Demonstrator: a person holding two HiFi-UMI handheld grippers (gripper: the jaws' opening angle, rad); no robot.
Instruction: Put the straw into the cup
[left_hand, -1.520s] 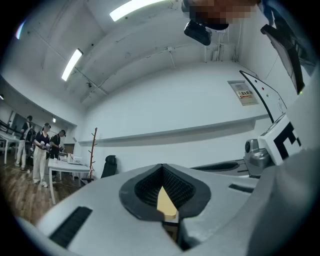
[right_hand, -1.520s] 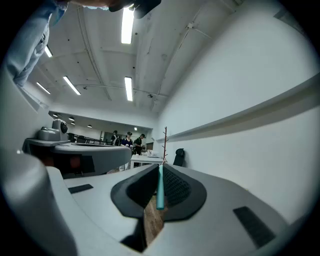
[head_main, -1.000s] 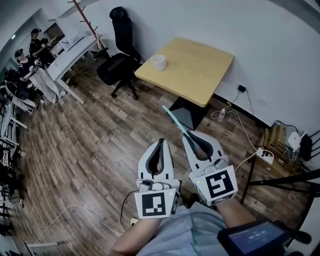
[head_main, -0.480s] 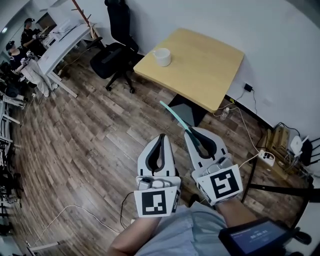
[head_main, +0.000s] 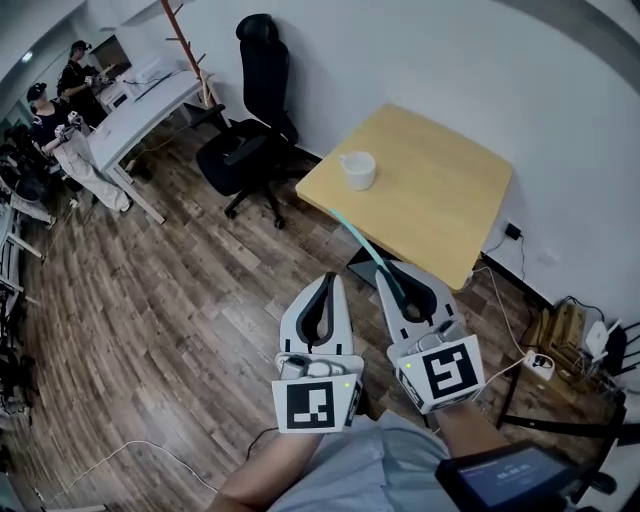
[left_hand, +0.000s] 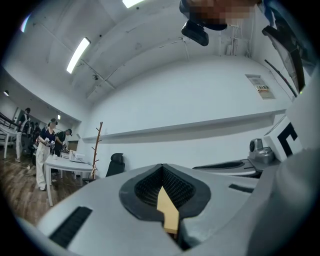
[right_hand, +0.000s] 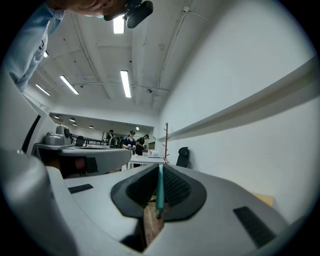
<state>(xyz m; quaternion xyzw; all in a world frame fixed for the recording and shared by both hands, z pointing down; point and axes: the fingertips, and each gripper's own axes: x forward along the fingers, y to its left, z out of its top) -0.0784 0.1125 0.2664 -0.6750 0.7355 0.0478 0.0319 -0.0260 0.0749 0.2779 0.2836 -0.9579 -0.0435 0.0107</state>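
Observation:
A thin teal straw (head_main: 364, 247) sticks out forward from my right gripper (head_main: 393, 279), which is shut on it; in the right gripper view the straw (right_hand: 160, 187) stands upright between the closed jaws. A white cup (head_main: 358, 170) sits on the near-left part of the light wooden table (head_main: 440, 195), well ahead of the straw tip. My left gripper (head_main: 322, 290) hangs beside the right one over the wooden floor, shut with nothing in it.
A black office chair (head_main: 250, 120) stands left of the table, beside a wooden coat rack (head_main: 190, 45). A white desk (head_main: 140, 105) with people near it is at the far left. Cables and a power strip (head_main: 538, 360) lie on the floor at right.
The table and cup have drawn closer and lower in the head view. Both grippers keep their pose, the straw still held in the right one.

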